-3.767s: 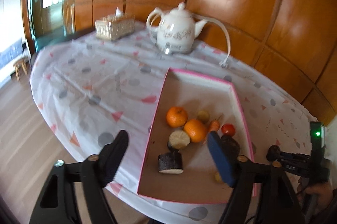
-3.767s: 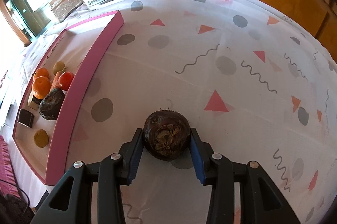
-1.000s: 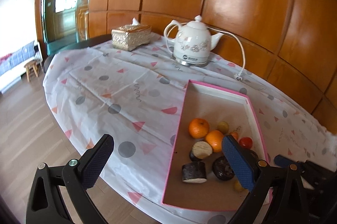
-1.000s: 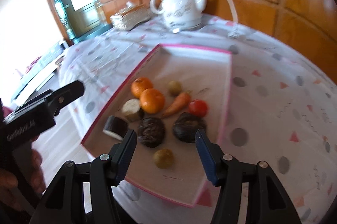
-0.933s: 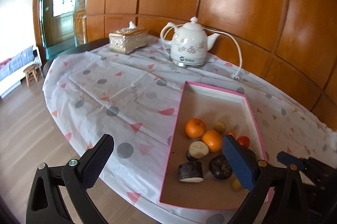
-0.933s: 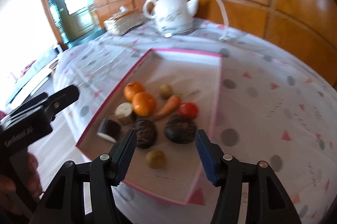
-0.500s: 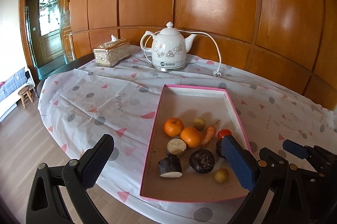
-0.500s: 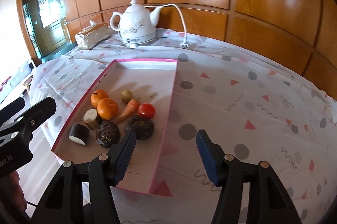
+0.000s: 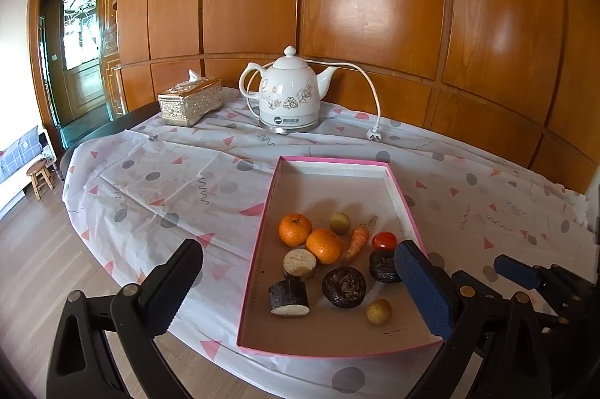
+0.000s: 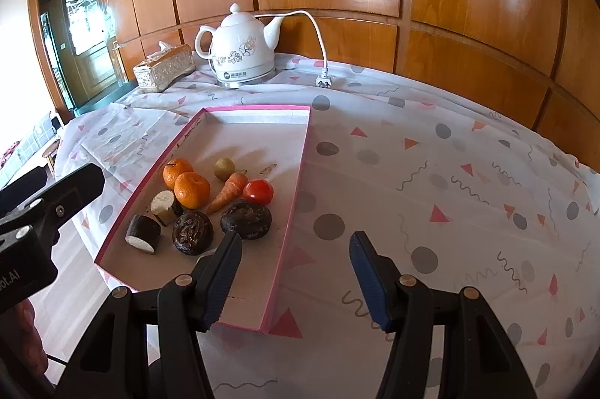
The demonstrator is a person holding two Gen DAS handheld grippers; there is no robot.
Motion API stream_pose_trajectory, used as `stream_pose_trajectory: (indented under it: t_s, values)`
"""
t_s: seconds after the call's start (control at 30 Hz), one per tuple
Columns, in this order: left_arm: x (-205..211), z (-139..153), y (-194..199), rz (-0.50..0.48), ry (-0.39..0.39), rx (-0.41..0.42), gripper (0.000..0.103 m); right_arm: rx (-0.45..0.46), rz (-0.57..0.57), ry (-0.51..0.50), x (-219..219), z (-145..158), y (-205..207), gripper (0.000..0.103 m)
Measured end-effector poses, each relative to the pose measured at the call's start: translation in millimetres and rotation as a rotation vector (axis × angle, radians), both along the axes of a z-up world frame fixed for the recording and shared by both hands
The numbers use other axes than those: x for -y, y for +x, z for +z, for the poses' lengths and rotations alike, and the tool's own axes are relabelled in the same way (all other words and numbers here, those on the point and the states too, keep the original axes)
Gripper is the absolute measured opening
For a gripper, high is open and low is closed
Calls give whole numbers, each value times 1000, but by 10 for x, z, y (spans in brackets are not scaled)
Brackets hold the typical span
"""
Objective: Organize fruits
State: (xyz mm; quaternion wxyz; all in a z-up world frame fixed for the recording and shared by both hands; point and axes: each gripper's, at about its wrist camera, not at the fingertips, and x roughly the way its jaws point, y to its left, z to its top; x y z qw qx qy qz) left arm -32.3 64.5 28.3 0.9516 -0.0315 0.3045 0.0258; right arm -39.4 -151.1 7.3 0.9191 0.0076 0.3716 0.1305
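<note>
left tongs (image 9: 300, 282): wide apart, empty, over bench's (image 9: 187, 181) near edge | right tongs (image 10: 294, 273): apart, empty, above tray's near right corner | fruits (image 9: 326, 245): clustered in pink tray's (image 9: 262, 249) near half | kettle (image 9: 288, 95): far edge

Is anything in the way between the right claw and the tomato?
Yes. A dark round fruit lies in the tray just in front of the open right gripper, with the tomato right behind it.
</note>
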Motion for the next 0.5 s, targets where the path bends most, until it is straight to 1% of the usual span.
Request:
stream_pose_trajectory:
  t_s: [0.37, 0.5]
  values:
    - [28, 59, -41, -23, -11, 29, 102, 10, -1, -2, 24, 18, -34, 61]
    - [23, 45, -26, -19, -14, 21, 103, -2, -1, -2, 26, -21, -17, 61]
